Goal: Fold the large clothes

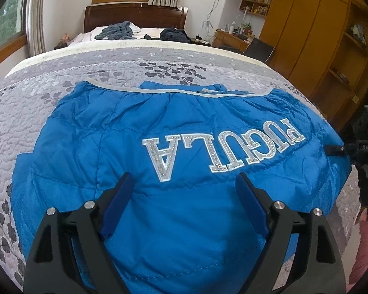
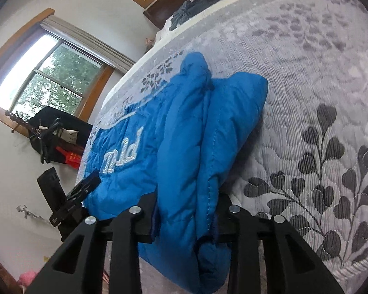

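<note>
Left wrist view: the left gripper (image 1: 182, 191) stands wide, holding nothing, poised just over the near hem of the bright blue quilted puffer jacket (image 1: 125, 152). It lies flat ahead on the grey leaf-patterned quilted bedspread (image 1: 61, 73), silver sequinned lettering (image 1: 223, 150) just beyond the fingertips. Slick, puffy fabric with stitched channels.

Right wrist view: the right gripper (image 2: 184, 210) is clamped on a thick bunched fold of the jacket's edge, layers stacked between the jaws; the bedspread runs off to its right. Looks like a fold is being set up. Next, I'd judge, the left must pinch the hem so both lift together.
</note>
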{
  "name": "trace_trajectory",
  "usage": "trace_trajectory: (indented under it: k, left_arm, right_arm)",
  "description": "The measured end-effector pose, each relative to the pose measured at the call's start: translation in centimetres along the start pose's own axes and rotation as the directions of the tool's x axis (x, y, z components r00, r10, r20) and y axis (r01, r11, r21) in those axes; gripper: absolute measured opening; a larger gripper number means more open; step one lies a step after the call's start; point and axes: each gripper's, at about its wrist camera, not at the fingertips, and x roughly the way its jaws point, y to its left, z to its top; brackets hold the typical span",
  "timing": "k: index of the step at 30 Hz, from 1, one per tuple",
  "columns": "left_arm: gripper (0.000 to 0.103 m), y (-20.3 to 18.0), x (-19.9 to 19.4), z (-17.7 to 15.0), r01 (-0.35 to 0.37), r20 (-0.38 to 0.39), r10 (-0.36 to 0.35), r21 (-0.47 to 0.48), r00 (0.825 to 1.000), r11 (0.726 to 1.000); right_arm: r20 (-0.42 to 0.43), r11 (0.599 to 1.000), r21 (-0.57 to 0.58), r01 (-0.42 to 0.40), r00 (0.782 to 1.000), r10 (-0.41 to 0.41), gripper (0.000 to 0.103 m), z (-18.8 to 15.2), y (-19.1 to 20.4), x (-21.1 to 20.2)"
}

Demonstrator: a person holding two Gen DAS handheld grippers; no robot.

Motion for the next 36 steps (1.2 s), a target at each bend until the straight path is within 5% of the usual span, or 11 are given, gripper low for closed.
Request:
trace_trajectory:
  k: [7, 16, 26, 36]
  left_arm:
    - [0.084, 0.5, -0.5, 0.1, 0.031, -0.002, -0.031, -0.012, 1.0, 0.999]
    - [0.084, 1.6, -3.0, -0.4, 0.097, -0.001, -0.097, -0.004, 0.995, 0.995]
    - [0.084, 6.0, -6.9, -1.0, 0.182, 0.043, -0.179, -0.089, 0.983, 0.979]
    - [0.084, 11.2, -9.7, -1.3, 0.286, 0.134, -0.262, -0.223, 0.956, 0.932]
  right_arm:
    - [0.021, 0.988, -0.12, 0.095, 0.995, -0.093, 0.031, 1.4, 6.5, -1.3]
    - [0.021, 0.913, -0.359, 0.196, 0.979, -0.202, 0.031, 2.2, 17.1, 0.4]
    - [-0.058, 0.782, -0.58, 0.229, 0.946, -0.32, 0.031, 1.6, 26.0, 7.4]
    - [-0.179, 0.676, -0.716, 0.177, 0.888, -0.422, 0.033, -2.0, 29.6, 16.4]
